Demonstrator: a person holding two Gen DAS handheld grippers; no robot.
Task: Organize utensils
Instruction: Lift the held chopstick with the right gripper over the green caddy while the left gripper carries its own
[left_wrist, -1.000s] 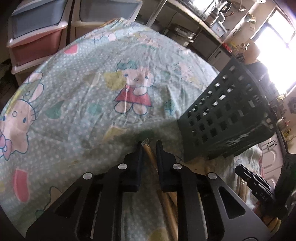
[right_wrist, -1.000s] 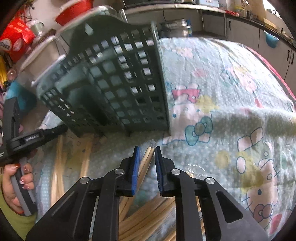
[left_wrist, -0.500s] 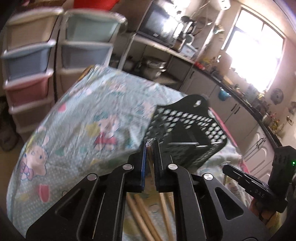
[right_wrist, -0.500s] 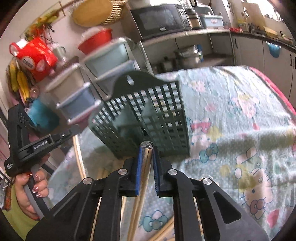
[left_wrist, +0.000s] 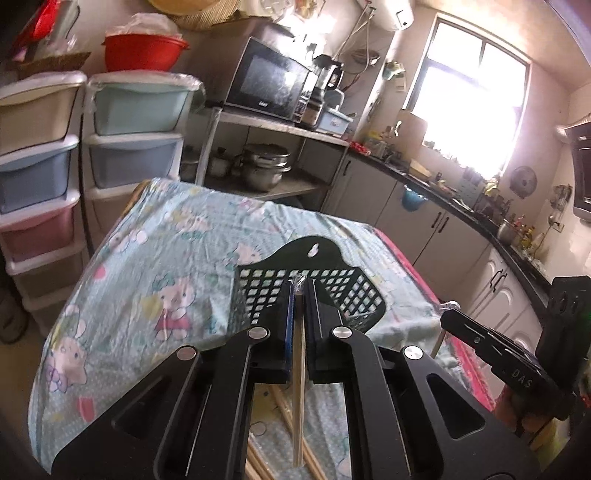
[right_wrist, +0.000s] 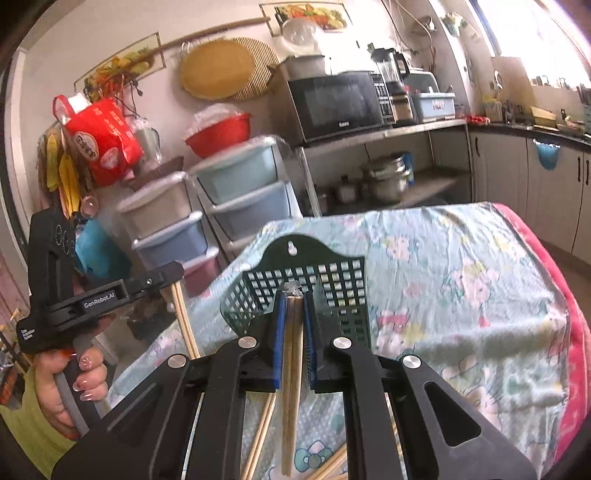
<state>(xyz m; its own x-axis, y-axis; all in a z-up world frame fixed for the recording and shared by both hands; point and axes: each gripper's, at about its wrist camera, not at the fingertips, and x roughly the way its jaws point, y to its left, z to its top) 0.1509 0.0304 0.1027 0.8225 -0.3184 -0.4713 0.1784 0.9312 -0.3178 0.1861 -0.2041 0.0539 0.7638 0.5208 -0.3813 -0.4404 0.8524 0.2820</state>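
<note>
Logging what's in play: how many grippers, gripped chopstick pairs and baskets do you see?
Grippers: 2, left gripper, right gripper, whose jaws have just been closing on its pair
Gripped chopstick pairs: 2, left pair, right pair
Green basket: 1
Total: 5
Loose chopsticks on the cloth: partly hidden, uncounted

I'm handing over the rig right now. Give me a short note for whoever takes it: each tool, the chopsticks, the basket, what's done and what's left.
Left tool: shut on one wrapped pair of chopsticks, lifted off the table.
Right tool: its jaws have just been closing on another pair of chopsticks, also lifted.
Green basket: upright on the tablecloth, just ahead of both tools; I see no chopsticks in it.
Left: drop both pairs into the basket, then collect the loose chopsticks lying below the tools.
</note>
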